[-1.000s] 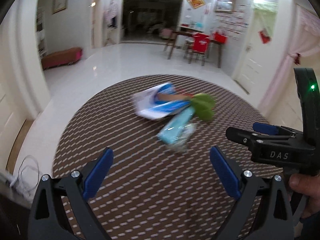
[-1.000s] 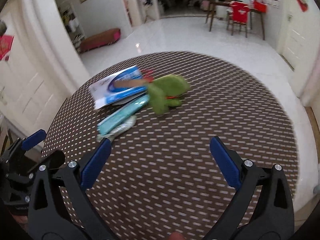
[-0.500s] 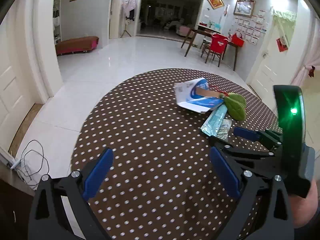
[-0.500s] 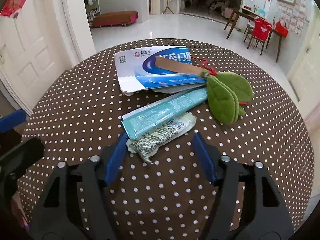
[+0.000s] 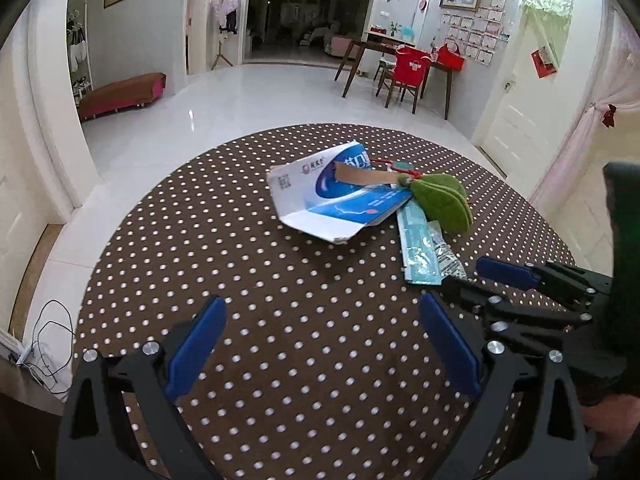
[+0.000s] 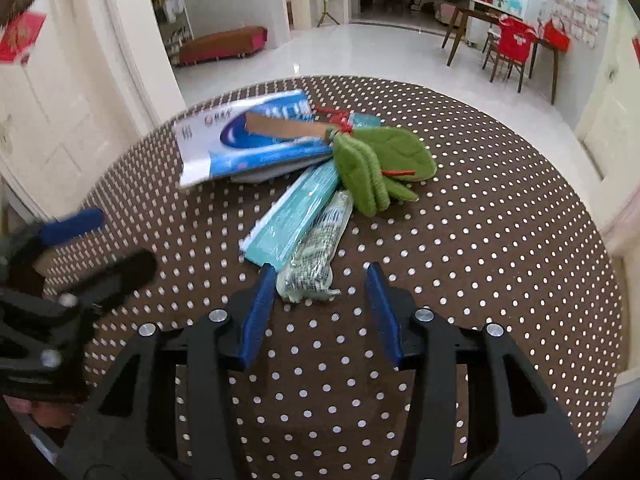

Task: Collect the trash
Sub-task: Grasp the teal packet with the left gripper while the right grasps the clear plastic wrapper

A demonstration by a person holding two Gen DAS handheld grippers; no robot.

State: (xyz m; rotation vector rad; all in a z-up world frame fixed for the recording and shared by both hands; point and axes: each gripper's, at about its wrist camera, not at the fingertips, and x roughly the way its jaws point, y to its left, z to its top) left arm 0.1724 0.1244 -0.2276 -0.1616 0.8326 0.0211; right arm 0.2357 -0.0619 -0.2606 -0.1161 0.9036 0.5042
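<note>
Tabletop room dominates the left wrist view: the round table (image 5: 280, 280), covered in brown cloth with white dots, lies bare across its near and left parts, its far edge curving against pale floor. Trash sits right of centre: a flattened white-and-blue carton (image 5: 332, 204) under a brown card strip (image 5: 368, 177), a green leaf-shaped felt piece (image 5: 442, 200) on red cord, a teal wrapper (image 5: 418, 248) and a crumpled clear printed wrapper (image 5: 446, 258) beside it. The left gripper (image 5: 320, 336) hangs above bare cloth, tilted downward, fingers spread wide with nothing between them. The right gripper (image 5: 476, 280) reaches in from the right, just beside the wrappers' near ends.

From the right wrist view, open cloth extends right of the pile to the table's edge. The right gripper (image 6: 322, 280) tilts downward, its jaws having just been closing to a middling gap; the clear wrapper's near end (image 6: 310, 280) lies between the blue pads (image 6: 258, 312), close to the left one, not visibly pinched. The teal wrapper (image 6: 296, 212) lies touching alongside.
</note>
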